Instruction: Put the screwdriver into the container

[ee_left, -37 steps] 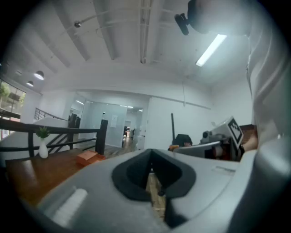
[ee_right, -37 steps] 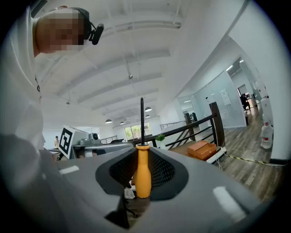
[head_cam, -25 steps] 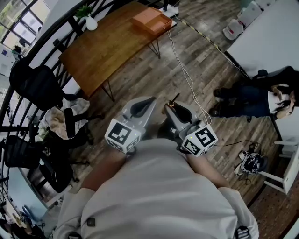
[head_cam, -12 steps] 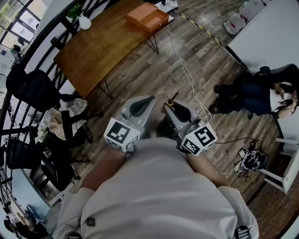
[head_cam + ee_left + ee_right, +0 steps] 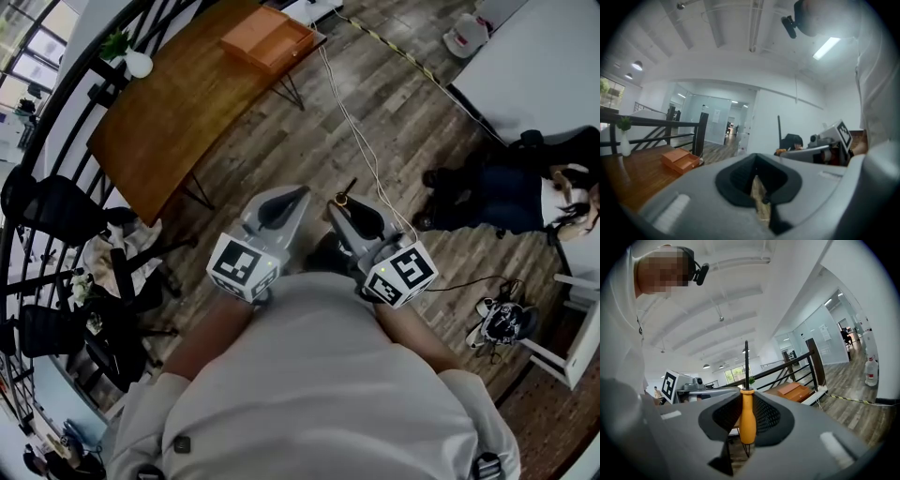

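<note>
My right gripper (image 5: 339,208) is held in front of my chest and is shut on the screwdriver (image 5: 344,194). In the right gripper view its orange handle (image 5: 747,416) stands upright between the pads, and the thin dark shaft (image 5: 746,363) points up past the jaws. My left gripper (image 5: 292,199) hangs beside it, jaws closed to a narrow slit with nothing between them (image 5: 758,183). The orange container (image 5: 267,39) sits far ahead, at the end of the wooden table (image 5: 178,117). It also shows in the left gripper view (image 5: 680,160) and the right gripper view (image 5: 793,391).
A white vase with a plant (image 5: 136,64) stands on the table's far corner. White cables (image 5: 361,141) run across the wood floor. Black chairs (image 5: 56,206) and a railing are at the left. A seated person (image 5: 511,192) and a white table (image 5: 539,66) are at the right.
In the head view the table and the orange container have slid toward the upper left. Both grippers stay in front of my body, the screwdriver still in the right one.
</note>
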`<state>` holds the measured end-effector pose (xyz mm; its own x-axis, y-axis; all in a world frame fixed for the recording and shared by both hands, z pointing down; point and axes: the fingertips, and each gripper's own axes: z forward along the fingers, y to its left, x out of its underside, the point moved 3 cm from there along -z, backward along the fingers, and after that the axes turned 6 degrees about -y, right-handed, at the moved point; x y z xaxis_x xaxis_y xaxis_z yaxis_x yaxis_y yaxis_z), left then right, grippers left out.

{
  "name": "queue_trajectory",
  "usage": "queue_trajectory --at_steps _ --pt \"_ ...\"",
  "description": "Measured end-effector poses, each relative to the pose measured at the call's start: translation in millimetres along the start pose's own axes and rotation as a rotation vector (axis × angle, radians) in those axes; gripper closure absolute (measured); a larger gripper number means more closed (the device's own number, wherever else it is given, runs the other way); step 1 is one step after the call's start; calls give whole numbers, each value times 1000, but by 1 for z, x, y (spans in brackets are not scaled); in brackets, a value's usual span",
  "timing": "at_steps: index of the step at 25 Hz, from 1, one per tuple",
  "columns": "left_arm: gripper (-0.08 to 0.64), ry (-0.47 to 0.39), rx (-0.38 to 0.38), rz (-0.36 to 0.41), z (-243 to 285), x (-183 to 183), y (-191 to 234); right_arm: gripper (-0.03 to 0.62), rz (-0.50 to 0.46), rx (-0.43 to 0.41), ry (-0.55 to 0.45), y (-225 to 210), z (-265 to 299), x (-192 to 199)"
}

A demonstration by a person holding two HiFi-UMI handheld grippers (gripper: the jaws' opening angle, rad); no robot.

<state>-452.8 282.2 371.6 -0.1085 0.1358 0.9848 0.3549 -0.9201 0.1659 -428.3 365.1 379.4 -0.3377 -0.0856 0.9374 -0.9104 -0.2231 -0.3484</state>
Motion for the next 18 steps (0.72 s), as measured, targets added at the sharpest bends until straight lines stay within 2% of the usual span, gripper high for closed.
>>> queue_trajectory --at_steps 4,8,11,18 --pt "555 -40 -9 18 60 -14 7 514 -1 -4 -2 -58 -3 -23" --pt "555 -47 -7 34 99 -30 1 515 -6 -7 -12 -95 -9 -52" --pt "555 -36 8 43 116 -36 -2 514 -1 -13 -20 -106 -9 -62" --pt "555 -17 14 32 133 -34 20 515 12 -20 -16 -119 11 -60"
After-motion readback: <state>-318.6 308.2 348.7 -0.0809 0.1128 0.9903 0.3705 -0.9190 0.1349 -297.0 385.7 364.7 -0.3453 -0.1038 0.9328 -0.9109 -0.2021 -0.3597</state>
